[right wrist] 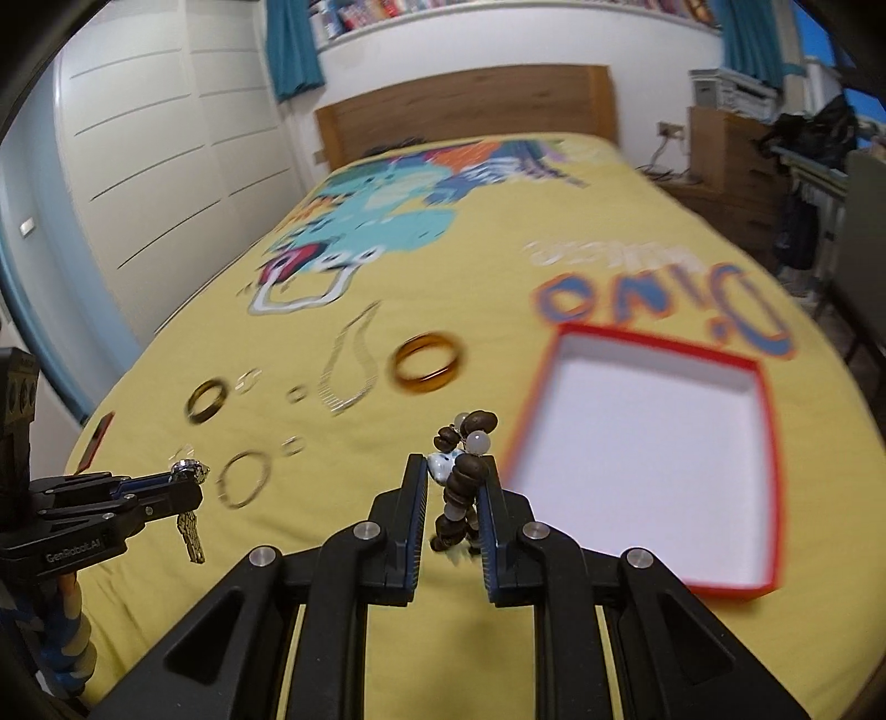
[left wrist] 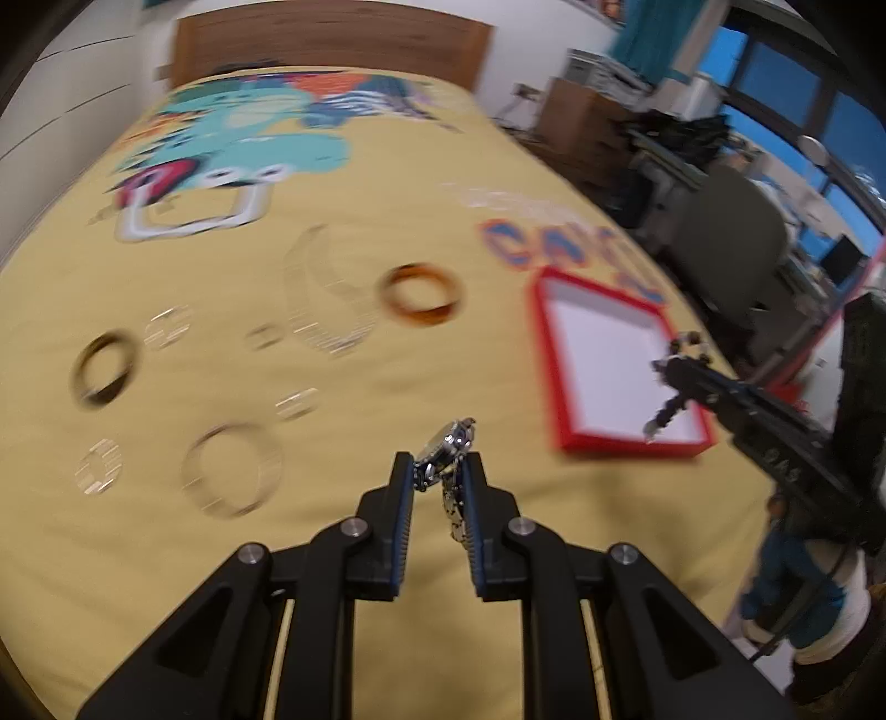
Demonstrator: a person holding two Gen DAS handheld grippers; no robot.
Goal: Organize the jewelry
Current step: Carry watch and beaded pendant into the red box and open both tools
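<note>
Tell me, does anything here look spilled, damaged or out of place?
Nothing looks damaged. The red box is empty while bangles and rings lie loose on the yellow bedspread; an amber bangle lies beside the box.

You are in a bedroom at home — a bed [right wrist: 664, 266] with a yellow cartoon-printed cover fills both views, its wooden headboard [right wrist: 470, 105] against the wall. White wardrobe doors [right wrist: 155, 144] stand beside it, teal curtains [right wrist: 290, 44] hang above, and a wooden drawer unit [right wrist: 731, 160] sits opposite.

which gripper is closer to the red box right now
Right. The right hand-held gripper, holding a bead bracelet, is at the red box edge; the left hand-held gripper, gripping a watch, is farther away.
</note>
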